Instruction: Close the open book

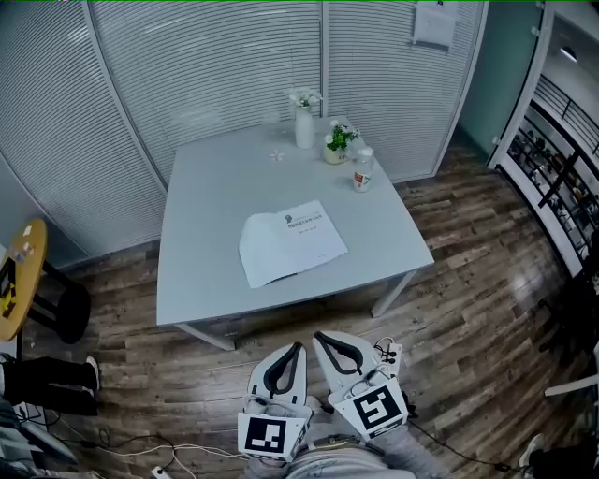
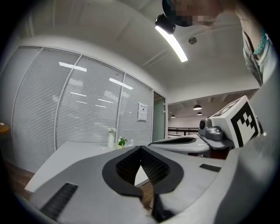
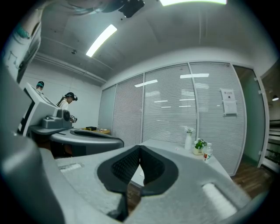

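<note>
Nearest, at the bottom edge of the head view: left claw (image 1: 300,347) and right claw (image 1: 319,336), side by side. Both closed, tips pressed together, nothing held, only a teardrop gap behind the tips; same reading in both gripper views. Hover over the wooden floor (image 1: 449,281), pointing toward the table (image 1: 201,215) and well short of its front edge. On that table, toward the front edge and about midway across, the book (image 1: 290,245), open and flat, white pages up, some print on the right-hand page, touched by neither claw. Farther back on the table, well apart from the book: tiny white bits (image 1: 276,156), a white vase (image 1: 304,129) with pale flowers, a small potted plant (image 1: 336,145) just beside it, and a bottle (image 1: 363,171) with a red label nearer the right edge. Behind the table, walls of closed blinds (image 1: 215,65), with a sheet of paper (image 1: 433,23) fixed up at the right. Off to the left, a round yellow side table (image 1: 21,271) with a black stool (image 1: 67,313) beside it.
</note>
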Action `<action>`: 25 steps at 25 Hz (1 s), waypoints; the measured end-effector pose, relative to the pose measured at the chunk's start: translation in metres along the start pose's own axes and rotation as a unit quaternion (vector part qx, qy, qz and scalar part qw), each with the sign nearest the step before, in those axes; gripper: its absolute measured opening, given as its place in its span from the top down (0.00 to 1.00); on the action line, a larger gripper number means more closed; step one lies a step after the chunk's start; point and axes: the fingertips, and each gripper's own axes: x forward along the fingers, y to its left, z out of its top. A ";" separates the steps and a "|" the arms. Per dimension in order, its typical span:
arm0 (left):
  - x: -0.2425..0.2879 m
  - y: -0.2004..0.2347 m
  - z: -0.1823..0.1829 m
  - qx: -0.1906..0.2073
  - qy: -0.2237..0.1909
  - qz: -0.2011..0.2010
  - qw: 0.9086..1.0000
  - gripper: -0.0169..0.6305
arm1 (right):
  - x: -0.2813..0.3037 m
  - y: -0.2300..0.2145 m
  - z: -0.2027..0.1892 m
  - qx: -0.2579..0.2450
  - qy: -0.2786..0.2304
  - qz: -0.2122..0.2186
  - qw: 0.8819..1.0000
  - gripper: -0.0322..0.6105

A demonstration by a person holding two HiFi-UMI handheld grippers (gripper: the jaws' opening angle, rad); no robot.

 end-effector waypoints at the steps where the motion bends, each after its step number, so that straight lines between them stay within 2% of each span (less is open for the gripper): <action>1: 0.000 0.001 0.000 -0.005 0.000 0.000 1.000 0.98 | 0.000 0.001 0.001 -0.002 0.000 0.002 1.000 0.95; 8: 0.005 0.012 -0.002 -0.027 -0.008 0.009 1.000 0.98 | 0.006 -0.002 -0.003 -0.007 0.006 0.002 1.000 0.95; 14: 0.014 0.023 0.005 -0.024 -0.011 0.026 0.999 0.98 | 0.011 -0.014 0.000 -0.010 0.008 -0.001 1.000 0.95; 25: 0.050 0.044 0.002 -0.026 -0.003 0.028 0.999 0.98 | 0.047 -0.037 -0.007 0.000 0.013 0.008 1.000 0.95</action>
